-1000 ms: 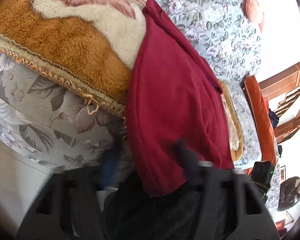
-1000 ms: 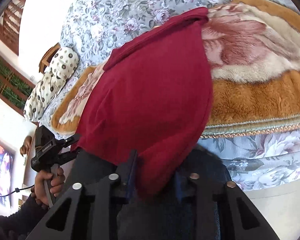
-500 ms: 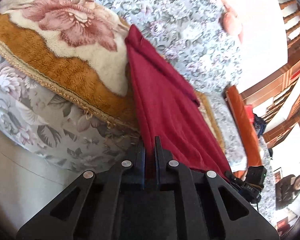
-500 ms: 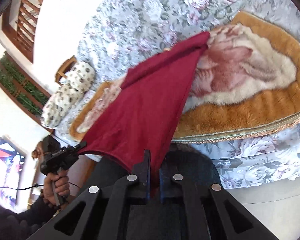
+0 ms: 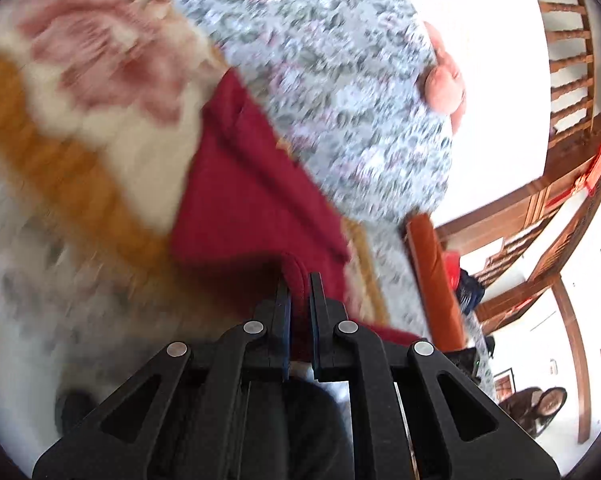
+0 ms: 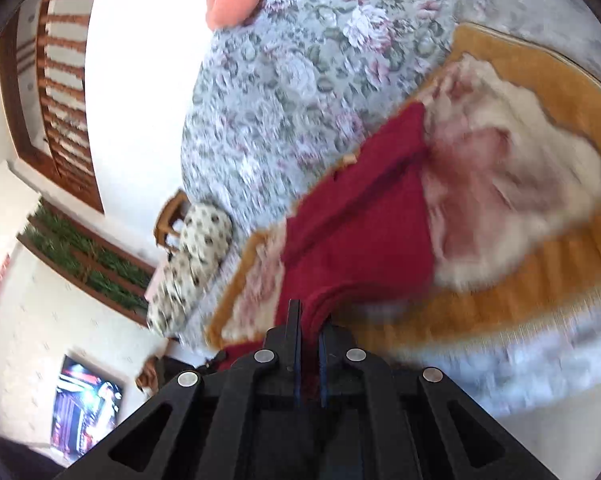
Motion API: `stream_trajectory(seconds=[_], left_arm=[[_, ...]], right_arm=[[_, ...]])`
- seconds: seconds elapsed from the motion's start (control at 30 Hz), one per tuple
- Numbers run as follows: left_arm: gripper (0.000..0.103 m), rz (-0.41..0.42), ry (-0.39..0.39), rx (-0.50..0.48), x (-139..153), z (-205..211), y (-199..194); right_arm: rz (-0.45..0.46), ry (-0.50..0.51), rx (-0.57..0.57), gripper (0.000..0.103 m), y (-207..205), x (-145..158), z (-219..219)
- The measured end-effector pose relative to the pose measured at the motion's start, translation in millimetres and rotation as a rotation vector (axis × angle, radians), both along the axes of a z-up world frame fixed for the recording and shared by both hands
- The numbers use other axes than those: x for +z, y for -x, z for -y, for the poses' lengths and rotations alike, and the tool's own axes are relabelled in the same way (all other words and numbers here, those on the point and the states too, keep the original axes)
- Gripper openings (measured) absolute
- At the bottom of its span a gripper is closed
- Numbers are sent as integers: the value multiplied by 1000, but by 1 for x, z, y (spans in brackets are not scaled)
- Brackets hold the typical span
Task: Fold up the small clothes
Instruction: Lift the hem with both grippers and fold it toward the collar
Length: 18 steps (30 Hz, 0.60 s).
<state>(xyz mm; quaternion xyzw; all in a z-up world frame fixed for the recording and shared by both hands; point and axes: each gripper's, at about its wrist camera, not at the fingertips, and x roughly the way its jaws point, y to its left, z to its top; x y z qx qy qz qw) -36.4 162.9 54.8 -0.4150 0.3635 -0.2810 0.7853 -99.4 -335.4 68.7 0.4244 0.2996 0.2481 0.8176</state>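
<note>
A dark red garment [image 5: 244, 200] lies on the sofa's plush seat cover [image 5: 80, 80], its near edge lifted off the seat front. My left gripper [image 5: 299, 280] is shut on a bunched fold of that edge. In the right wrist view the same red garment [image 6: 360, 232] runs away toward the backrest, and my right gripper [image 6: 310, 320] is shut on its other near corner. Both views are blurred by motion. The far end of the garment rests against the floral backrest [image 6: 300, 80].
The sofa has grey floral upholstery [image 5: 340, 80] and an orange and cream flower-pattern seat cover [image 6: 520, 200]. A pink cushion [image 5: 444, 84] sits on top of the backrest. A spotted pillow [image 6: 192, 256] lies at the far left. A screen [image 6: 86, 412] glows on the wall. A wooden stair rail [image 5: 568, 60] rises at right.
Both grippers closed on the garment's hanging lower edge and then rose, lifting it off the seat front. The garment now looks shorter, drawn toward the backrest.
</note>
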Motion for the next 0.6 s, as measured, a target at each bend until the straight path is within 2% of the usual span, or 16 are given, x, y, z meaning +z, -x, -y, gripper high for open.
stream_trajectory(seconds=[0.1, 0.2, 0.3, 0.37, 0.5, 0.6], left_arm=[[6, 49, -4, 57, 25, 4, -49], [6, 57, -9, 120, 42, 4, -100], [6, 74, -52, 164, 56, 9, -152], [5, 78, -107, 173, 61, 16, -190], [6, 68, -212, 170, 51, 29, -244], [5, 40, -240, 162, 38, 33, -273]], right_arm=[[23, -4, 2, 6, -50, 15, 1], [16, 1, -8, 6, -104, 21, 1], [-31, 5, -52, 6, -159, 14, 4], [-59, 0, -85, 6, -187, 9, 10], [-114, 41, -122, 6, -242, 0, 16], [-127, 65, -136, 6, -269, -3, 20]])
